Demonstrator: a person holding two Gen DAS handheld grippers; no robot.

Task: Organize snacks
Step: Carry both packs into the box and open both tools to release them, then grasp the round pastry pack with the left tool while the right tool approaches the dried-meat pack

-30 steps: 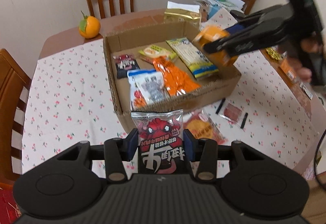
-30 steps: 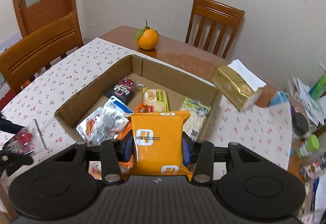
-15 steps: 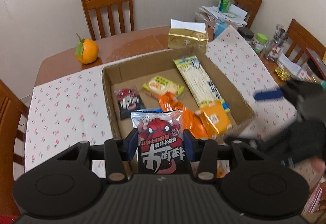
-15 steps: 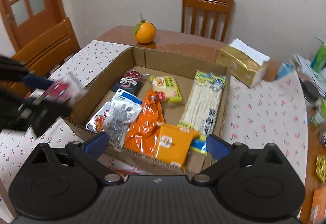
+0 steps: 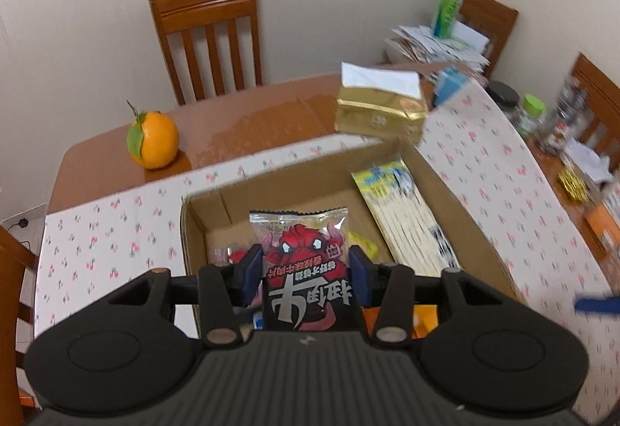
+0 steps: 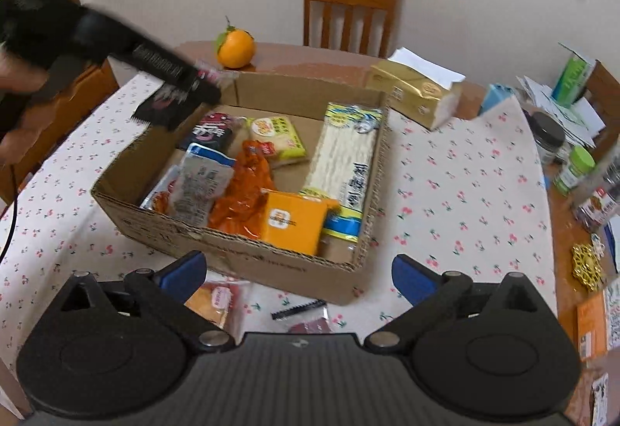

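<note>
My left gripper [image 5: 306,271] is shut on a red-and-black snack packet [image 5: 300,255] and holds it above the near left part of the cardboard box [image 5: 457,201]. In the right wrist view the left gripper [image 6: 193,81] hovers over the box's far left corner [image 6: 240,85]. My right gripper [image 6: 298,273] is open and empty, above the table in front of the box. The box holds an orange packet [image 6: 292,220], a long noodle pack [image 6: 345,162], a crinkled orange bag [image 6: 244,193], a silver-blue packet [image 6: 201,182], a yellow packet [image 6: 277,135] and a black-red packet [image 6: 211,129].
Two snack packets [image 6: 215,304] [image 6: 310,327] lie on the tablecloth in front of the box. An orange [image 6: 235,48] and a gold tissue pack [image 6: 414,91] sit behind it. Jars [image 6: 548,141] and papers crowd the right side. Wooden chairs [image 6: 350,11] surround the table.
My right gripper opened and dropped the orange packet into the box, then drew back toward the table's front. My left gripper carried the red-and-black packet forward over the box.
</note>
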